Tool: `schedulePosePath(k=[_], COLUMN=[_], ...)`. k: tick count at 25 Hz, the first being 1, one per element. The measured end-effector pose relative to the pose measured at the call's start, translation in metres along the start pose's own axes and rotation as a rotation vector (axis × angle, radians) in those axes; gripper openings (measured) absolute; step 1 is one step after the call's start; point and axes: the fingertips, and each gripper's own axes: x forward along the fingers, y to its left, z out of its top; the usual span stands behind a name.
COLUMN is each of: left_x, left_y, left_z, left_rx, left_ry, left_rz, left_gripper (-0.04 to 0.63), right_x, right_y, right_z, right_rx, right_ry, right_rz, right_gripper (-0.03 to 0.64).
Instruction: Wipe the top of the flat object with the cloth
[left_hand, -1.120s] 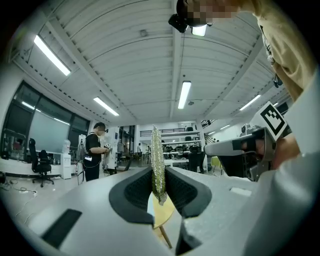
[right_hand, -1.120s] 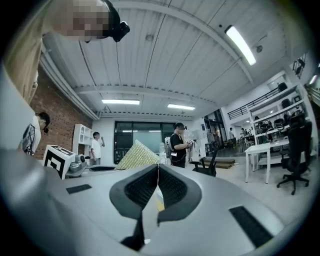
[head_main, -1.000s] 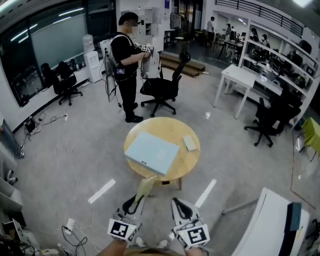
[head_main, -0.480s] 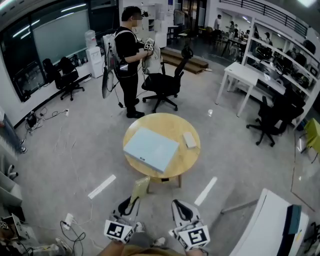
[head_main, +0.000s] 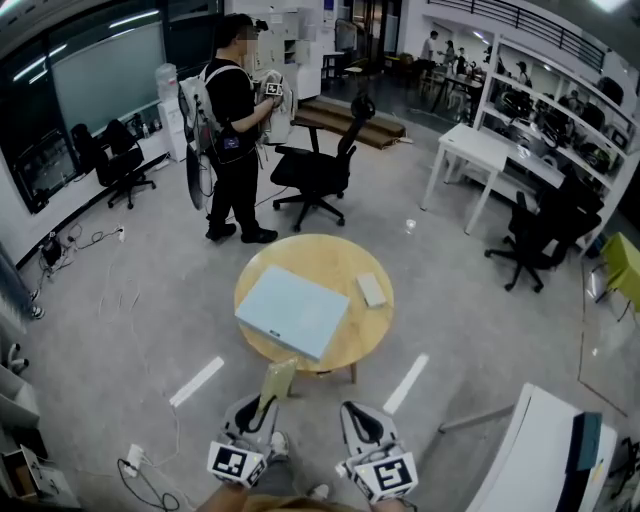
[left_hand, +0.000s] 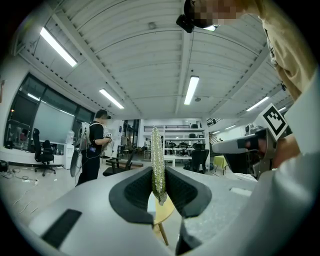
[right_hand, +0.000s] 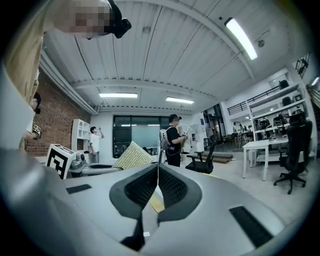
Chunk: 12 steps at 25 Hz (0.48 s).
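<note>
Left gripper (head_main: 265, 405) pinching cloth (head_main: 277, 380) upright; right gripper (head_main: 360, 412) sitting with jaws together, empty. Flat object (head_main: 293, 311) lying on round counter (head_main: 372, 325), well apart from grippers.

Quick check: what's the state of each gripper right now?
Left gripper: closed on the cloth.
Right gripper: closed, empty.

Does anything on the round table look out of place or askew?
The light blue flat object lies turned at an angle at the near-left rim of the round table, and its near edge seems to overhang slightly. Nothing looks spilled or damaged.
</note>
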Motion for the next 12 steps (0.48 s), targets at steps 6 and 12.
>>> schedulePosePath(k=[6,12], left_x=[0.058,0.121], left_y=[0.046,0.1], left_z=[-0.006,-0.022], left_rx=[-0.01,-0.022], left_ry=[0.028,0.066], left_rz=[-0.035,-0.075], left_gripper=[0.066,0.066], right_x=[0.069,0.149], right_y=[-0.028,-0.055], right_z=[0.001,-0.006], right_rx=[-0.009,0.024], right_ry=[0.022,0.042], right_rz=[-0.015,-0.037], right_gripper=[0.002,0.002])
